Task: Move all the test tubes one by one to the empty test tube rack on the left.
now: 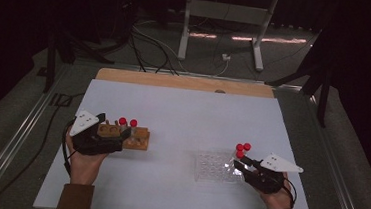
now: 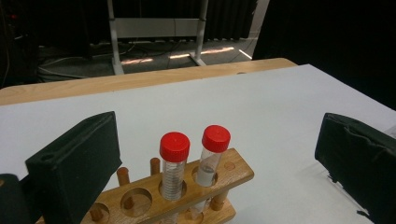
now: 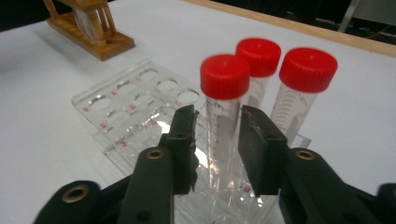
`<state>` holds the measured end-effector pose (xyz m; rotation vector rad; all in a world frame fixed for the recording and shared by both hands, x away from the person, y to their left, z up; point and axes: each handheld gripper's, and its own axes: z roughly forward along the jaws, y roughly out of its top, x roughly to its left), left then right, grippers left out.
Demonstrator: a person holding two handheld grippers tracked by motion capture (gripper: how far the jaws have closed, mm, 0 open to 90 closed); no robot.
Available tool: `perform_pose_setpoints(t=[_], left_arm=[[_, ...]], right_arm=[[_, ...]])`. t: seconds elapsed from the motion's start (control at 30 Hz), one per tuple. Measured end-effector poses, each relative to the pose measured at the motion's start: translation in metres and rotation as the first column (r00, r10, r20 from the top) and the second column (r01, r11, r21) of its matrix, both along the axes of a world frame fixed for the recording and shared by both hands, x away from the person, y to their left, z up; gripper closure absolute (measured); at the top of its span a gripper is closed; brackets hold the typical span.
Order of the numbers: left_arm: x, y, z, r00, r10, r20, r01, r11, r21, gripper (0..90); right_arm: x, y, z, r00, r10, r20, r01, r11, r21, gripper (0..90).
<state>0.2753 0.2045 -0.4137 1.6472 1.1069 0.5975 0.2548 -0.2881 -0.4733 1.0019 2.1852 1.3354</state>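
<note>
Work in hand: moving red-capped tubes from the wooden rack [image 1: 129,139] to the clear plastic rack [image 1: 211,167], both on the white tabletop [image 1: 182,114].

Progress, judged from how things lay: three tubes stood in the clear rack at its right end, two remained in the wooden rack. So roughly past halfway, w/ two transfers left, assuming all five were meant to go over.

Right gripper [image 3: 217,123] sat at the clear rack's near corner, jaws narrow around the nearest tube [image 3: 223,100], just below its cap. The pads looked to be touching or nearly touching the tube wall; couldn't tell for certain whether it pressed. The tube stood upright, its bottom down in a hole of the rack, beside the other two tubes [image 3: 285,79]. Probably seated or very near seated; letting go was the step left here.

Left gripper [image 2: 219,154] was spread wide at the wooden rack, jaws either side of it, gripping nothing. The two remaining tubes [image 2: 174,163] stood upright in adjacent holes, other holes empty. Likely steadying or lining up for the next pick.
</note>
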Motion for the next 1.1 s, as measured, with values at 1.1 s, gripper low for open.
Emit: perform_pose_setpoints(t=[1.1], left_arm=[[0.0, 0.001, -0.001, 1.0, 0.0, -0.005, 0.0, 1.0, -0.006, 0.9]], right_arm=[[-0.003, 0.0, 0.015, 0.9974, -0.01, 0.071, 0.008, 0.9996, 0.026, 74.6]])
